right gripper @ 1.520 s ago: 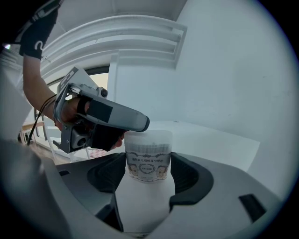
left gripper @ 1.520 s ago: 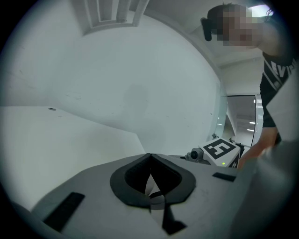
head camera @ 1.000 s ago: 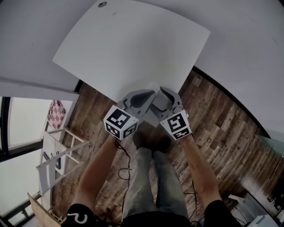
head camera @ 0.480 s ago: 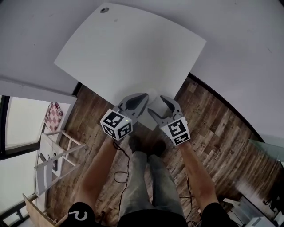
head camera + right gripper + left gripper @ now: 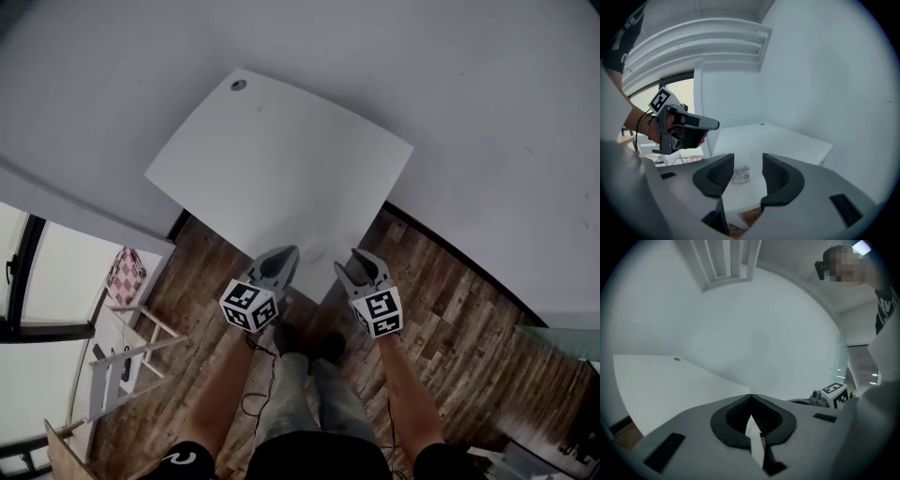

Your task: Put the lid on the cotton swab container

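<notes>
Standing upright by the table's point(image 5: 797, 140) near edge, the container point(image 5: 739, 174) showed beyond the right gripper's point(image 5: 747, 158) empty jaws, still apart after just closing partway; the left gripper point(image 5: 751, 397) was clenched, empty.

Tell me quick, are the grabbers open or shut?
Left gripper: shut, empty.
Right gripper: open but just been closing, empty; the cotton swab container stands beyond on the table.

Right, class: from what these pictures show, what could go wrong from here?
1. The container is small and clear, near the table corner; a nudge could tip it or push it off.
2. The right gripper has just been closing its jaws with nothing between them; they may end up too narrow for the container.
3. The left gripper is shut and empty; no lid shows anywhere.
</notes>
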Demonstrator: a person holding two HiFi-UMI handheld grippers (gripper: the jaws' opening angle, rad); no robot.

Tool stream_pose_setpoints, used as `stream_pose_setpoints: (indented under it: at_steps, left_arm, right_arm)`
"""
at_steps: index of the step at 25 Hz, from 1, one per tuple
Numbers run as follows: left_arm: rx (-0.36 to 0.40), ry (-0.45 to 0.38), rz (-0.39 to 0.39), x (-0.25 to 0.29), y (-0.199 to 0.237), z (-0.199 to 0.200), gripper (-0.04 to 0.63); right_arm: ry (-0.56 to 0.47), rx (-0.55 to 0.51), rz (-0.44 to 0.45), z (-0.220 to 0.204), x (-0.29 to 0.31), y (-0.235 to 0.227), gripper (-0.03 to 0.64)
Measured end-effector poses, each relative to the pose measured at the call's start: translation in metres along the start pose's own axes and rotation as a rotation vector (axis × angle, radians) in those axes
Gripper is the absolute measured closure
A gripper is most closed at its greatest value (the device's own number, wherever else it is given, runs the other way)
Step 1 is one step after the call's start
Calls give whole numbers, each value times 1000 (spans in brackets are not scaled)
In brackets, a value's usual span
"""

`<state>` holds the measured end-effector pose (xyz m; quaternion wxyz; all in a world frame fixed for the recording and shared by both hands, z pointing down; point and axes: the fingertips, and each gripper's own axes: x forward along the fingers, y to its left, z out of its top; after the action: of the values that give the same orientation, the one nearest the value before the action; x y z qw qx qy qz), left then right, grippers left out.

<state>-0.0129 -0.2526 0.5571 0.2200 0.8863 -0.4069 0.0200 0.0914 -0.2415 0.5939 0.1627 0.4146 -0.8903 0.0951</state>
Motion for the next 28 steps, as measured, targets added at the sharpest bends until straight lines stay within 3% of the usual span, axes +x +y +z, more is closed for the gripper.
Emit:
stream_pose_setpoints:
  at_steps: [11, 21, 28]
  left_arm:
    - [-6, -87, 169, -55, -15, 66, 571]
    - [-29, -151, 212, -84, -34, 108, 571]
    - [0, -139, 213, -86, -43, 115, 571]
  right_arm:
    - [-44, 71, -118, 64, -58, -20, 589]
    - [-76, 99, -175, 106, -99, -36, 603]
    - [-89, 125, -181, 119, -111, -36, 603]
